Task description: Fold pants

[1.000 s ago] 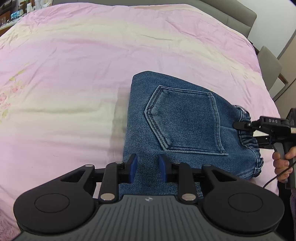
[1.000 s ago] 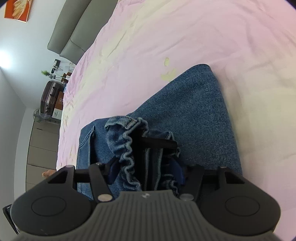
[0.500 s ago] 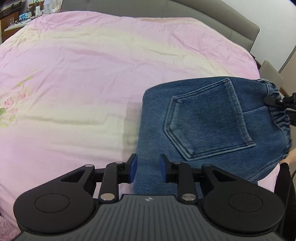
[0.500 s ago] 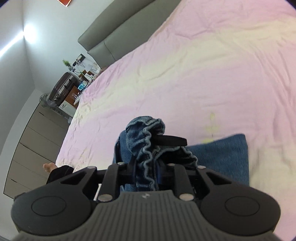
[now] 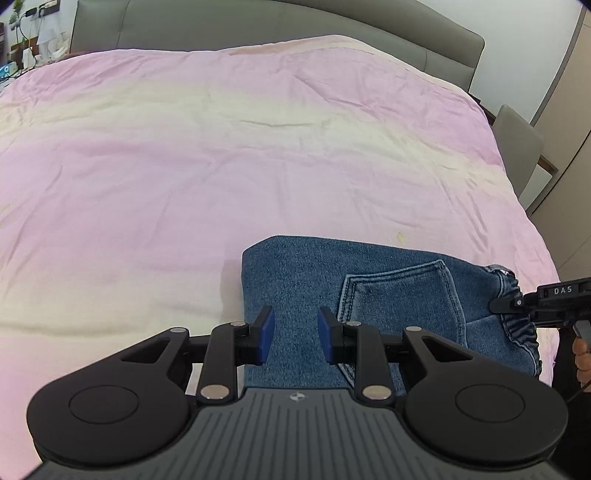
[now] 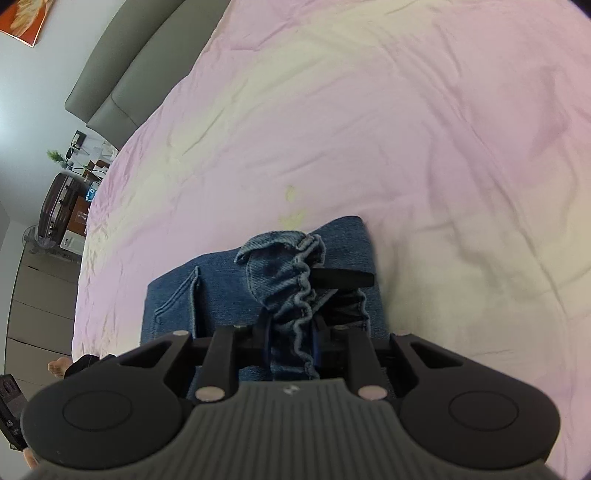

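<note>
Folded blue denim pants (image 5: 373,291) lie on the pink bedcover near its front right, back pocket (image 5: 402,295) facing up. They also show in the right wrist view (image 6: 221,291). My left gripper (image 5: 292,334) is open and hovers just above the near edge of the folded pants, with nothing between its blue pads. My right gripper (image 6: 290,338) is shut on the gathered elastic waistband (image 6: 295,273) and holds it bunched up. It shows in the left wrist view (image 5: 517,304) at the right, clamped on the waistband.
The pink and cream bedcover (image 5: 221,166) fills most of both views. A grey headboard (image 5: 280,26) runs along the far side. A grey chair (image 5: 517,144) stands at the right of the bed. A dresser with clutter (image 6: 55,221) stands to the left.
The pants have come down flat onto the bed after being lifted and tilted. My left gripper has risen and tipped up. My right gripper has kept hold of the waistband.
</note>
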Tool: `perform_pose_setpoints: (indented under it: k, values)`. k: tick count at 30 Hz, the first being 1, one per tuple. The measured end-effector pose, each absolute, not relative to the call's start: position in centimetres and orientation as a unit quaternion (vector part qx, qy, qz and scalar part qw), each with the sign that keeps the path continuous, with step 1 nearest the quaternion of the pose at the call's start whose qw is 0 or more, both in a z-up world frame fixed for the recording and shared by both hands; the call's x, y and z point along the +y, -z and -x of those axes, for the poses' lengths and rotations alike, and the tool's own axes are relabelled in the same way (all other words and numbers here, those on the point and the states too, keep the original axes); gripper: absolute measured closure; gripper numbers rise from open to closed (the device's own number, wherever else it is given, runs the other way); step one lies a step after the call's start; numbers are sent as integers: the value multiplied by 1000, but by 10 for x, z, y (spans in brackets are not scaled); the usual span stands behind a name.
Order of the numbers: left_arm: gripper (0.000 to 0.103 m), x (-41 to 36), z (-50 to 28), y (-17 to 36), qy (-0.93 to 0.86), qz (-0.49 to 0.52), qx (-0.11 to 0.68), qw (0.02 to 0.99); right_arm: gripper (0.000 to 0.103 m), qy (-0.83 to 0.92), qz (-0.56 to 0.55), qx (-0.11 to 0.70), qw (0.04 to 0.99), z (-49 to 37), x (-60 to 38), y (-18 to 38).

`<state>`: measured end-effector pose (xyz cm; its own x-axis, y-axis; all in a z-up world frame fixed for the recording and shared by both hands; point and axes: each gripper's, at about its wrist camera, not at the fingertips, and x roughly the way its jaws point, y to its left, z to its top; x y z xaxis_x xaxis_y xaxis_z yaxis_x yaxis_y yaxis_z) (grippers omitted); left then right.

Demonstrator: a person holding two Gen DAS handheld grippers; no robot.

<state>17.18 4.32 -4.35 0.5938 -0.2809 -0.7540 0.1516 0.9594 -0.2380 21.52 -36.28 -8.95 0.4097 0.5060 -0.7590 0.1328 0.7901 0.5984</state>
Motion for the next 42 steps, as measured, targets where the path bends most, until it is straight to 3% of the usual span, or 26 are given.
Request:
perform_pose_setpoints:
  k: [5,8,14,21,30,39,42]
  values:
    - [72,46,-189,55,127,73,436,888,83,-110,-271,545,786,-225,-357,99]
    - [72,46,-203,53,133,64,435,888,71,-121,-201,538,810,-219,-343,72]
    - [72,33,-219,52,144,22,437,888,71,-116,-70,473,871,-211,-313,10]
    - [73,26,-238,78,137,23,454,880,103,-126,-27,491,862,-229,-288,39]
    - [72,23,-266,108,111,29,506,855,103,-106,-76,519,845,-254,-303,88]
    - [73,28,-196,52,128,-31,447,885,102,-149,-34,469,870,-189,-282,37]
    - [67,37,-151,36,140,-39,435,889,102,-170,-15,454,874,-152,-272,31]
